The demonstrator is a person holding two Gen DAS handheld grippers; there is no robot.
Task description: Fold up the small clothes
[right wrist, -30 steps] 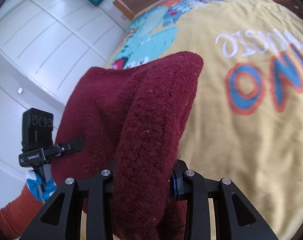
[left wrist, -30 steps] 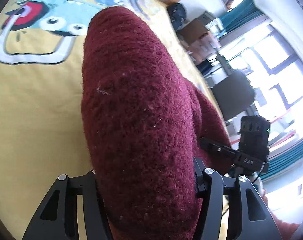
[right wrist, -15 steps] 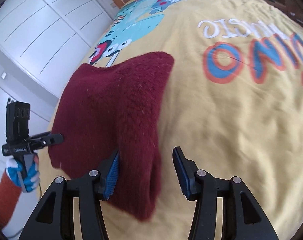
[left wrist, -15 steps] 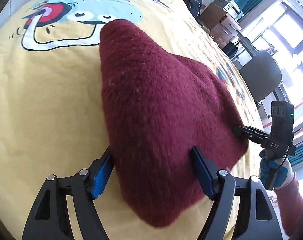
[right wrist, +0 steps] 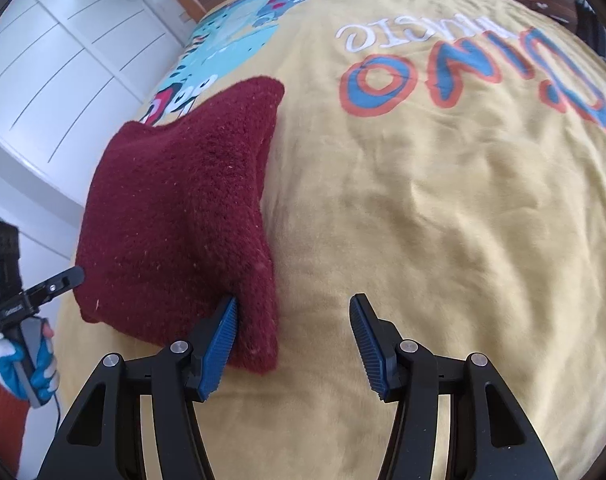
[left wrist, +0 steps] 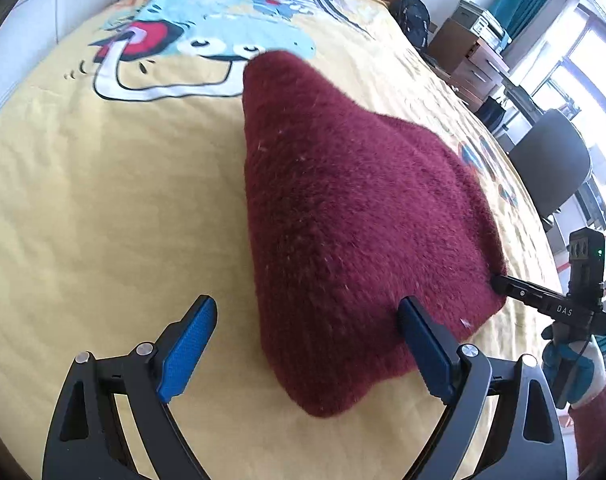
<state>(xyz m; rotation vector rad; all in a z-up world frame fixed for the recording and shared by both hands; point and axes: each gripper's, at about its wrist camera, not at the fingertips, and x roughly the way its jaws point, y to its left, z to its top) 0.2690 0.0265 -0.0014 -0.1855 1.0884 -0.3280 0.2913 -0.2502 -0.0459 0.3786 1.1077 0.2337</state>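
A dark red knitted garment [left wrist: 355,208] lies folded and flat on the yellow bedspread [left wrist: 103,208]. My left gripper [left wrist: 307,304] is open and its jaws are still opening. The garment's near corner lies between the blue pads [left wrist: 187,344], which do not press on it. In the right wrist view the same garment [right wrist: 183,200] lies at the left. My right gripper [right wrist: 295,300] is open and its jaws are also opening. Its left pad [right wrist: 221,340] rests against the garment's near right corner, and the other pad stands clear over bare bedspread. Each gripper shows at the other view's edge, held in a gloved hand [left wrist: 567,364].
The bedspread [right wrist: 423,220] carries a dinosaur print and large letters. White wardrobe doors [right wrist: 43,60] stand along one side. A dark office chair [left wrist: 551,160], drawers with boxes [left wrist: 475,60] and a black bag [left wrist: 415,24] stand past the other side.
Both grippers, shut on the raised garment a second ago, have let go and widened. The garment has dropped flat onto the bed and both grippers have drawn back from it.
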